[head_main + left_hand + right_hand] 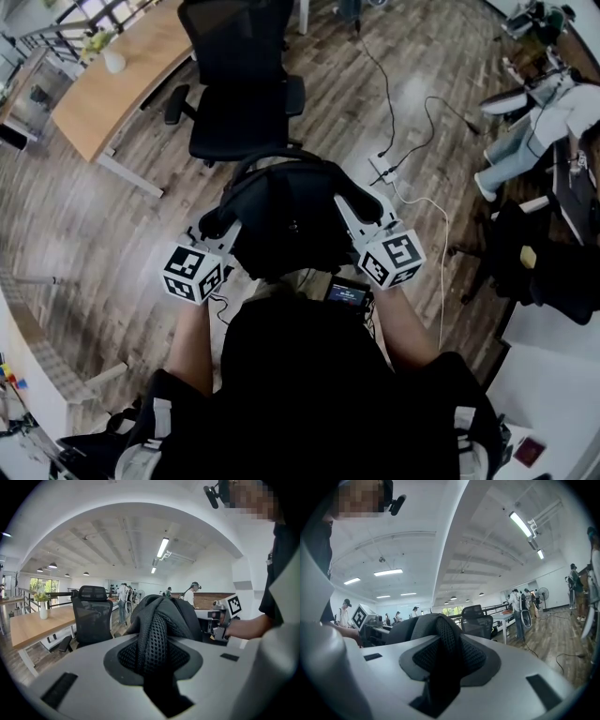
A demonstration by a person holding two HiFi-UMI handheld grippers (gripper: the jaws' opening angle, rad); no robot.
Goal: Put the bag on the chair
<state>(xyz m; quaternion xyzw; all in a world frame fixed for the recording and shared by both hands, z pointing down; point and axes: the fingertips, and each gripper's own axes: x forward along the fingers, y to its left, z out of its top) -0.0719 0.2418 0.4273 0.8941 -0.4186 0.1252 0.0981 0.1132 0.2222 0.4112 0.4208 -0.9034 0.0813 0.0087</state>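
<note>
I hold a black backpack (291, 220) in the air in front of my chest, over the wooden floor. My left gripper (217, 225) is shut on its left mesh shoulder strap (157, 634). My right gripper (361, 208) is shut on the right mesh strap (445, 646). The black office chair (246, 80) stands just beyond the bag, its seat facing me. It also shows in the left gripper view as the chair (93, 613) behind the bag, and in the right gripper view as the chair (477, 619) past the strap. The bag's underside is hidden.
A wooden desk (112, 84) with a white vase (113, 61) stands left of the chair. A power strip (384, 169) and cables (422, 122) lie on the floor to the right. A seated person (534, 122) and dark items (548, 267) are at the right edge.
</note>
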